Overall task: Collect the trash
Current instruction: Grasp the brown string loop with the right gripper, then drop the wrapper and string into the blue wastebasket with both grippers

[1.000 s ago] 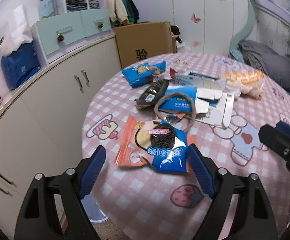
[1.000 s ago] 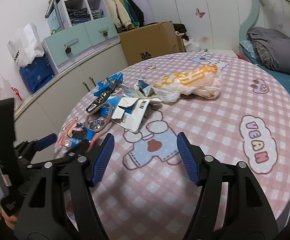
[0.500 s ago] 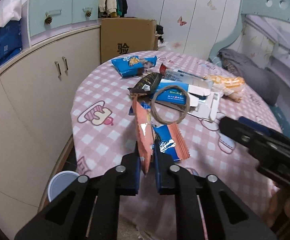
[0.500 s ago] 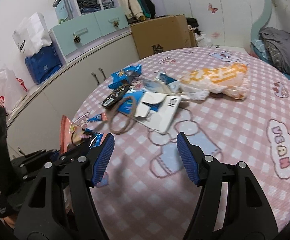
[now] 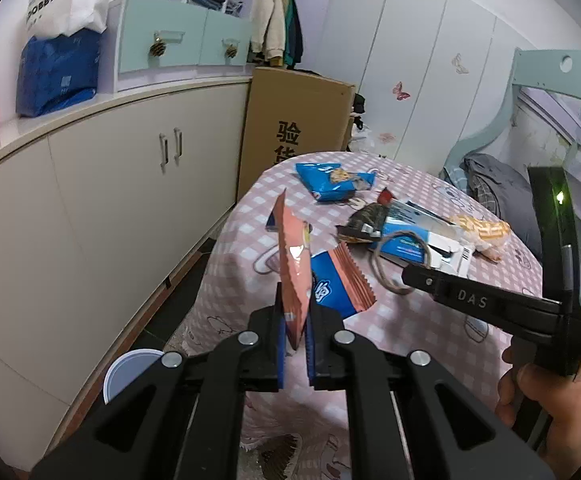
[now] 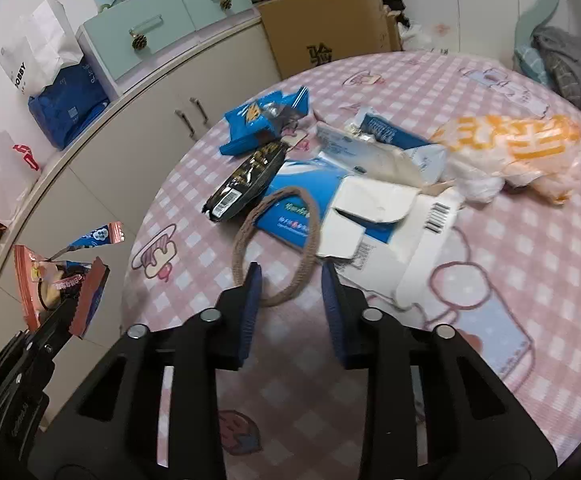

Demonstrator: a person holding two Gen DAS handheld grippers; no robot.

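Observation:
My left gripper [image 5: 294, 320] is shut on an orange-and-blue snack wrapper [image 5: 296, 268] and holds it in the air off the table's left edge; it also shows in the right wrist view [image 6: 56, 284]. My right gripper [image 6: 290, 284] is open, low over the pink checked table [image 6: 490, 248], its fingertips at a brown paper ring [image 6: 278, 248]. More trash lies beyond: a black wrapper [image 6: 246, 182], a blue snack bag [image 6: 264, 118], a flattened blue-and-white box [image 6: 370, 216], an orange-and-white plastic bag [image 6: 510, 148].
A white bin [image 5: 128, 372] stands on the floor below the table's left edge. Cream cabinets [image 5: 90, 208] run along the left. A cardboard box [image 5: 294, 128] stands behind the table. A bed [image 5: 502, 188] is at the right.
My left gripper closed on the snack wrapper and lifted it off the table to the left. My right gripper moved forward and down to the brown ring and narrowed its opening.

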